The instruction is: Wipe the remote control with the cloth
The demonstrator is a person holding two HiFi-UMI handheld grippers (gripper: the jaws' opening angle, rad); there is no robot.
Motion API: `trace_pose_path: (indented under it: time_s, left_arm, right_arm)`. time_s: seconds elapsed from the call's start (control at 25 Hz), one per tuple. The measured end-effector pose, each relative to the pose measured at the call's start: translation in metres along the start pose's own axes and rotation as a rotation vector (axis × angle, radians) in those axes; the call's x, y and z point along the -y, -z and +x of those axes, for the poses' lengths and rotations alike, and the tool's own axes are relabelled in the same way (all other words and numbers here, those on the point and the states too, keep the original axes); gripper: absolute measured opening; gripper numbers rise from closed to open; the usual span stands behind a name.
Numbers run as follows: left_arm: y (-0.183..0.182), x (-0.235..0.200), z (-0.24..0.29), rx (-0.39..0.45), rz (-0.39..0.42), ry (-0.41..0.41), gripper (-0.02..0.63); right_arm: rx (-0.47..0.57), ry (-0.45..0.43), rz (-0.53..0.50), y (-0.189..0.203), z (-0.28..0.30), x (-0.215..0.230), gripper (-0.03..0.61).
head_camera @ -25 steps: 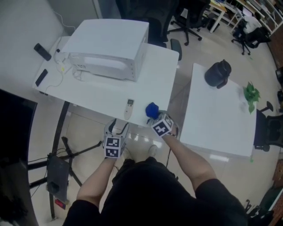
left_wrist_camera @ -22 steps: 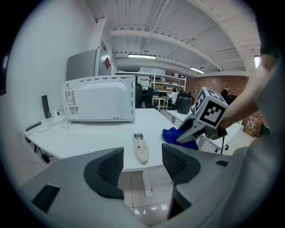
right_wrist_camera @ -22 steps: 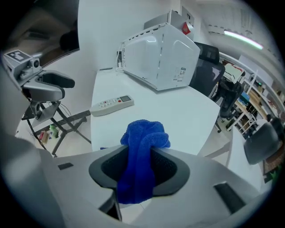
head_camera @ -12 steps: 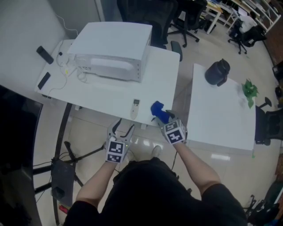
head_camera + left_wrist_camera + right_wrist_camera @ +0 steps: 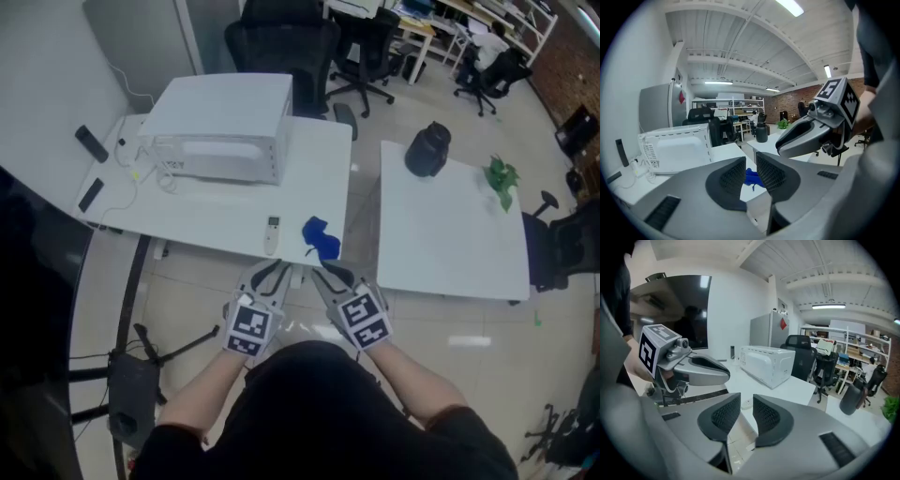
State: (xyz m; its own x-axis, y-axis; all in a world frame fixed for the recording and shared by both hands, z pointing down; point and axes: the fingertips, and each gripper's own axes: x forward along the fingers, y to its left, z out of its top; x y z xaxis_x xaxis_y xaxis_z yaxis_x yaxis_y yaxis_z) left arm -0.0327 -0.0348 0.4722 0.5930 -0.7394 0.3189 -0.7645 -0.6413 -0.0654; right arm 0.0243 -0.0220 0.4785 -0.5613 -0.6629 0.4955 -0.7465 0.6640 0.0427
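Our left gripper (image 5: pixel 272 275) and right gripper (image 5: pixel 330 277) now sit lifted back off the white surface (image 5: pixel 216 220). Their jaws have just been closing to narrow gaps, holding nothing. The crumpled blue cloth (image 5: pixel 322 239) lies just right of the slim white remote control (image 5: pixel 272 234) at the near edge, so we judge no wiping is under way.

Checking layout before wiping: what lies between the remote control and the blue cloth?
Nothing: in the head view only a bare strip of the white table separates the remote control from the blue cloth.

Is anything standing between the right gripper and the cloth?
Nothing visible does. Only the bare near edge of the table lies between the right gripper, whose empty jaws have just been closing, and the cloth.
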Motion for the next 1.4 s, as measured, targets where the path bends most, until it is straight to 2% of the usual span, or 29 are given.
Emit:
trace_pose_path:
  time_s: [0.12,0.32,0.44,0.6,0.8,0.96,1.4]
  left_arm:
    - [-0.006,0.019,-0.011,0.002,-0.005,-0.058,0.011]
    - [-0.007,0.049,-0.029,-0.008,-0.025,-0.144,0.0]
    - [-0.009,0.062,-0.042,-0.012,-0.007,-0.161,0.0]
    - [-0.008,0.072,-0.055,-0.016,0.022,-0.149,0.0]
    - [0.001,0.07,-0.064,-0.034,0.051,-0.107,0.0]
    - [0.009,0.067,-0.072,-0.042,0.047,-0.078,0.0]
    - [0.015,0.063,-0.083,-0.037,0.035,-0.068,0.0]
  right_arm:
    - [0.042,-0.037,-0.024,-0.002,-0.027,-0.008,0.059]
    - [0.101,-0.096,-0.057,0.002,-0.063,-0.017,0.009]
    - [0.103,-0.125,-0.064,0.009,-0.072,-0.028,0.009]
    - [0.1,-0.135,-0.068,0.015,-0.076,-0.047,0.008]
    - [0.103,-0.107,-0.051,0.012,-0.071,-0.063,0.008]
    - [0.099,-0.091,-0.051,0.008,-0.07,-0.078,0.008]
    - [0.092,-0.068,-0.055,0.006,-0.072,-0.092,0.008]
